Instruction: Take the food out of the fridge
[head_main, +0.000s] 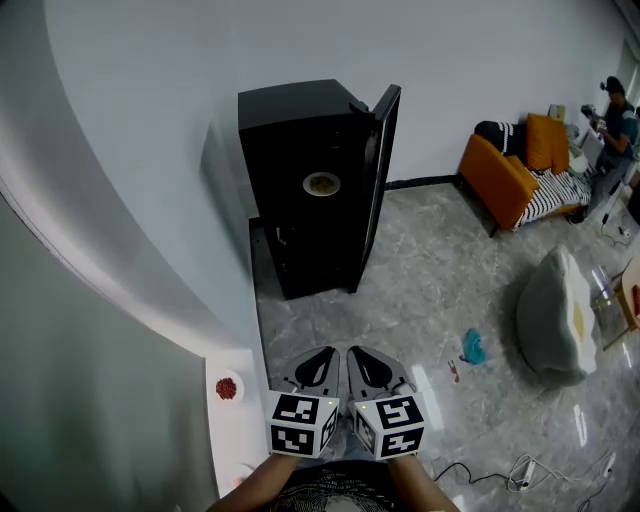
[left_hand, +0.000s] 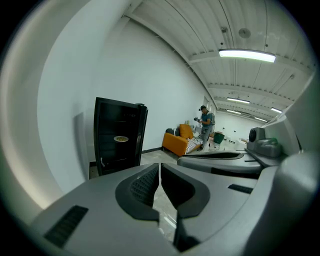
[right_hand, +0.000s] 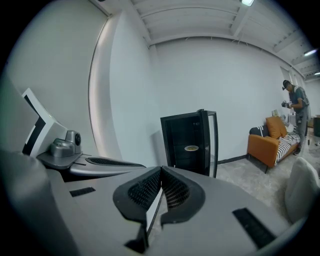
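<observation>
A black fridge (head_main: 300, 200) stands against the white wall with its door (head_main: 381, 180) swung open to the right. A white plate of food (head_main: 322, 184) sits on a shelf inside, also visible as the plate (left_hand: 121, 139) in the left gripper view and the plate (right_hand: 191, 148) in the right gripper view. My left gripper (head_main: 322, 353) and right gripper (head_main: 358, 353) are held side by side close to my body, well short of the fridge. Both are shut with nothing between the jaws, seen at the left gripper (left_hand: 160, 165) and the right gripper (right_hand: 161, 169).
A white counter (head_main: 240, 425) at my left carries a small bowl of red food (head_main: 227, 388). An orange sofa (head_main: 505, 178), a grey beanbag (head_main: 555, 315), a teal object (head_main: 473, 347) and cables (head_main: 520, 468) lie to the right. A person (head_main: 612, 110) stands far right.
</observation>
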